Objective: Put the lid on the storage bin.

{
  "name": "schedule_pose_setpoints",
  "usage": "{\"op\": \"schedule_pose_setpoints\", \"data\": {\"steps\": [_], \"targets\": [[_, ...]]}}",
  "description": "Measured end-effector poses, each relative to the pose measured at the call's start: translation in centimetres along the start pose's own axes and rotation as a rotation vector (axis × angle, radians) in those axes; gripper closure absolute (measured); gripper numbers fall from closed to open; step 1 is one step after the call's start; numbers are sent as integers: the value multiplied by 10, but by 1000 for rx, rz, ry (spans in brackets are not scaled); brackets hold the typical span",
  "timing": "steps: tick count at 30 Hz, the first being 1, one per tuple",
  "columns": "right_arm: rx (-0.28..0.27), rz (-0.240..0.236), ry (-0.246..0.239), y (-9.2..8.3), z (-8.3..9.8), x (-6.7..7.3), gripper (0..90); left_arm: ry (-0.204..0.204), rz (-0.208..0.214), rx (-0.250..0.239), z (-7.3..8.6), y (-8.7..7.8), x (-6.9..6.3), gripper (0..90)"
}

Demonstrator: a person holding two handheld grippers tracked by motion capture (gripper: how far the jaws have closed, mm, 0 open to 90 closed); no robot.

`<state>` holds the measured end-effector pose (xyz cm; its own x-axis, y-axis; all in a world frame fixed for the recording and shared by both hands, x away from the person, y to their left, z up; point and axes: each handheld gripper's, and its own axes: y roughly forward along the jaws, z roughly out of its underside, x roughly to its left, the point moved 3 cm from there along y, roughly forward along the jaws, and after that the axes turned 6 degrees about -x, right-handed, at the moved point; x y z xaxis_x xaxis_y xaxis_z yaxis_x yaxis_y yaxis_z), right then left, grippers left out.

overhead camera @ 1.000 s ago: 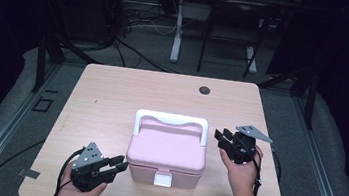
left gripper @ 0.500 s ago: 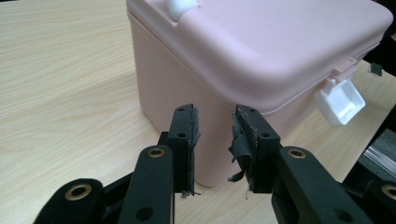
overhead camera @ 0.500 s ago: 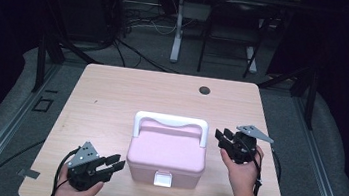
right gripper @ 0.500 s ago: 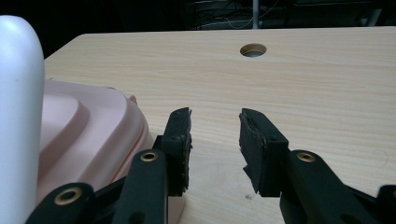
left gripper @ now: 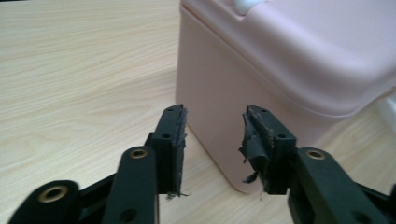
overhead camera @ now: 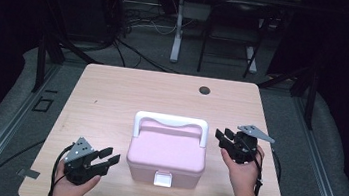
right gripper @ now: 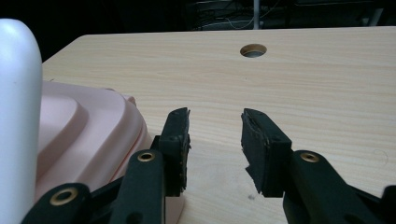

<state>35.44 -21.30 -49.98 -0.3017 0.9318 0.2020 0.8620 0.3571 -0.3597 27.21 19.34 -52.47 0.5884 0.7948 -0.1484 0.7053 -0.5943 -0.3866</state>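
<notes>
Pink box (overhead camera: pixel 167 151) with a white handle (overhead camera: pixel 171 123) sits on the near half of the table (overhead camera: pixel 128 92), midway between your two hands, its white latch (overhead camera: pixel 162 178) facing you and apparently fastened.

Your left gripper (overhead camera: pixel 104 158) was up against the box's near left corner a second ago with its jaws almost together; it has since drawn off a little to the left and nearer you, and its jaws have just been opening. They now stand well apart with nothing between them (in the left gripper view the box's corner lies just beyond the pads (left gripper: pixel 175 140), not touching them). That reads as a let-go or a reset, so the box rests on the table alone and any lifting or unlatching has yet to be set up.

Your right gripper (overhead camera: pixel 224 134) hovers just off the box's far right corner, beside the handle's right end. Its jaws have just been opening a little further too, and they are wide and empty; the right gripper view shows bare table between them.

No brand, label or writing can be read on the box, the latch or the table; a small round hole (overhead camera: pixel 204 90) near the far edge is its one mark.
</notes>
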Motion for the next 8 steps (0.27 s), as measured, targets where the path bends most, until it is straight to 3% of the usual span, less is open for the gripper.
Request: {"op": "schedule_pose_setpoints", "data": {"steps": [5, 8], "targets": [[-19, -19, 14, -5, -7, -1, 572, -1, -13, 3, 4, 3, 4, 516], [-43, -62, 40, -12, -15, 1, 535, -2, -22, 1, 4, 3, 5, 497]]}}
